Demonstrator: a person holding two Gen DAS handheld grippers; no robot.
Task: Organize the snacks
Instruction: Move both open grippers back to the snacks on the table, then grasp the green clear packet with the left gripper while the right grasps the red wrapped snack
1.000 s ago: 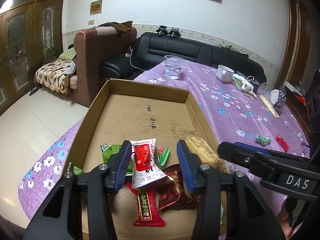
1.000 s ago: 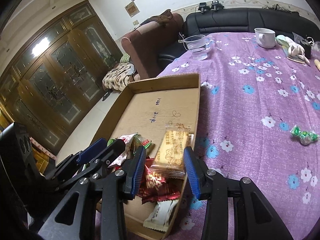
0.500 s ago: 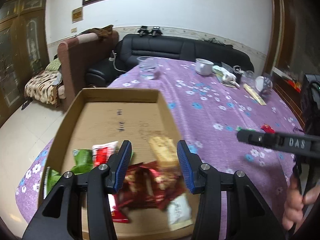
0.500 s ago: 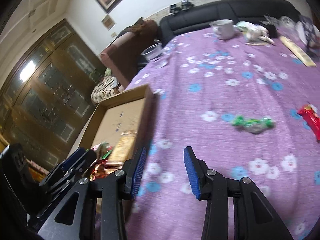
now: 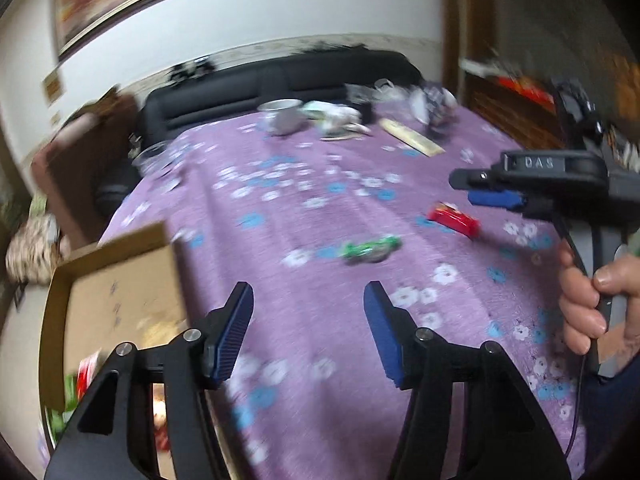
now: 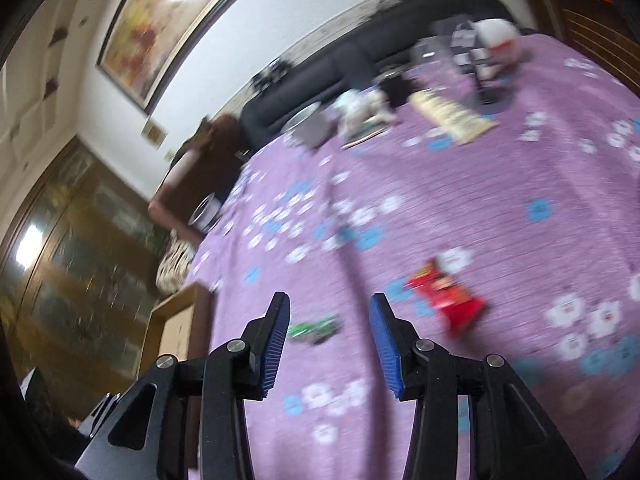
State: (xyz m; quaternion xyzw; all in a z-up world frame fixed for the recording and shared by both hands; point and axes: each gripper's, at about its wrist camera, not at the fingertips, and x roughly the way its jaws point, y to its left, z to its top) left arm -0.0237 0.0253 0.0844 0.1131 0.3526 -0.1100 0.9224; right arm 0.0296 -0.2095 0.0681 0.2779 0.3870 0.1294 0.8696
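Note:
A green wrapped candy and a red snack packet lie loose on the purple flowered tablecloth. My left gripper hovers over the cloth short of the green candy, its jaws opening, nothing between them. My right gripper hangs above the cloth with jaws opening and empty; the green candy lies just left of its gap, the red packet to the right. The cardboard tray holding several snacks is at the lower left. The right gripper also shows in the left wrist view, held by a hand.
At the far end of the table stand a white cup, a long biscuit pack, a glass and small clutter. A black sofa and a brown armchair lie beyond. The tray corner is at the left.
Both grippers have swung right, away from the cardboard tray and out over the purple cloth toward the loose green candy and red packet. The left jaws stand wider than before.

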